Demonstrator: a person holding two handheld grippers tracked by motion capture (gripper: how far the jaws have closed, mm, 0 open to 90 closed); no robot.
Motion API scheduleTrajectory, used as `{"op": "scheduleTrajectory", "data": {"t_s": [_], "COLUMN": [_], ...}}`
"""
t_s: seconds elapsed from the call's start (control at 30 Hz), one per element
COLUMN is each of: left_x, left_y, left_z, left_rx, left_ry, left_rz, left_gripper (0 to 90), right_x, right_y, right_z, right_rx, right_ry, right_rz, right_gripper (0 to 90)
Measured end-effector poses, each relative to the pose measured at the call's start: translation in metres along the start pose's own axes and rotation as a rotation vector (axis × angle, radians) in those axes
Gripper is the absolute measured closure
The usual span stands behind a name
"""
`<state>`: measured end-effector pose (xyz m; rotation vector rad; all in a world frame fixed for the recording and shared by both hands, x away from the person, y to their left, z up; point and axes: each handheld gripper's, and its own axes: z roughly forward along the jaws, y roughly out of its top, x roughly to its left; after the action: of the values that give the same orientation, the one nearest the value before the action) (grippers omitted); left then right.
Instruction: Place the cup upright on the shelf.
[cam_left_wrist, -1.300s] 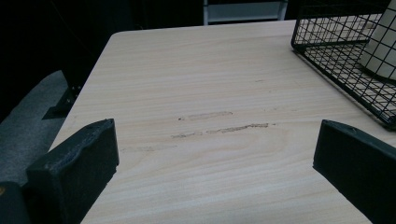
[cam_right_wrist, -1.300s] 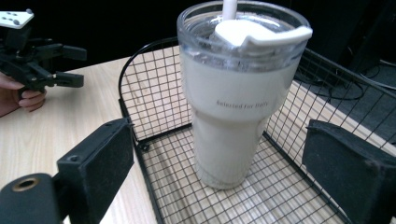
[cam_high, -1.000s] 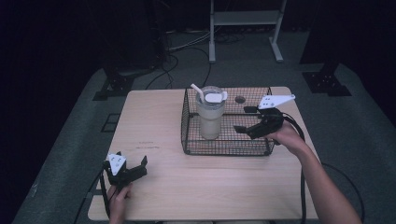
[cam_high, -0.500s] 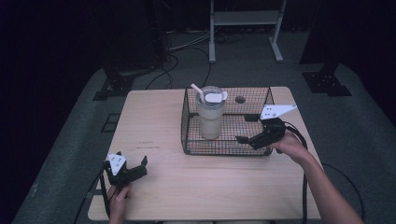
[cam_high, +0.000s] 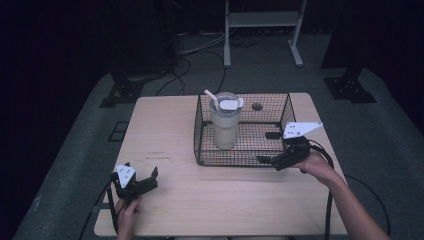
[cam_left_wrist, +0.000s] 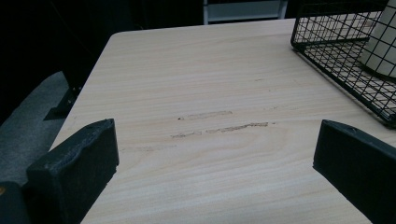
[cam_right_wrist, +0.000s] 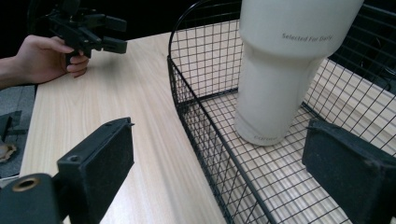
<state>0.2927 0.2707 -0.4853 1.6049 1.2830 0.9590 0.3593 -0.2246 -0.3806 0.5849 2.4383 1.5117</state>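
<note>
- The cream tumbler (cam_high: 224, 126) with its straw and lid stands upright inside the black wire basket (cam_high: 200, 125) at mid-table, touched by nothing.
- Over the last second the right gripper (cam_high: 270, 148) has drawn back from over the basket to its near right corner, jaws wide and empty; I judge the placing done.
- Its hand (cam_high: 316, 166) holds it low, pointing at the basket.
- The left gripper (cam_high: 143, 177) stays parked near the front left edge, jaws wide and empty.

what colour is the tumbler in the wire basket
Cream-white tumbler, clearest in the right gripper view.
</note>
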Motion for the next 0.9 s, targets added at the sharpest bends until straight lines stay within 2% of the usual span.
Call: {"op": "scheduleTrajectory", "data": {"t_s": [0.4, 0.43, 0.9], "left_x": [0.0, 0.0, -0.001], "left_y": [0.0, 0.0, 0.0], "left_z": [0.0, 0.0, 0.0], "left_rx": [-0.001, -0.001, 0.003], "left_ry": [0.0, 0.0, 0.0], "left_rz": [0.001, 0.0, 0.001], "left_gripper": [0.0, 0.0, 0.0], "right_x": [0.009, 0.011, 0.016], "right_y": [-0.015, -0.018, -0.039], "right_z": [-0.008, -0.009, -0.015], "right_rx": [0.009, -0.002, -0.004], "right_ry": [0.009, -0.001, -0.002], "right_rz": [0.008, -0.004, 0.033], "right_gripper": [8.3, 8.3, 8.3]}}
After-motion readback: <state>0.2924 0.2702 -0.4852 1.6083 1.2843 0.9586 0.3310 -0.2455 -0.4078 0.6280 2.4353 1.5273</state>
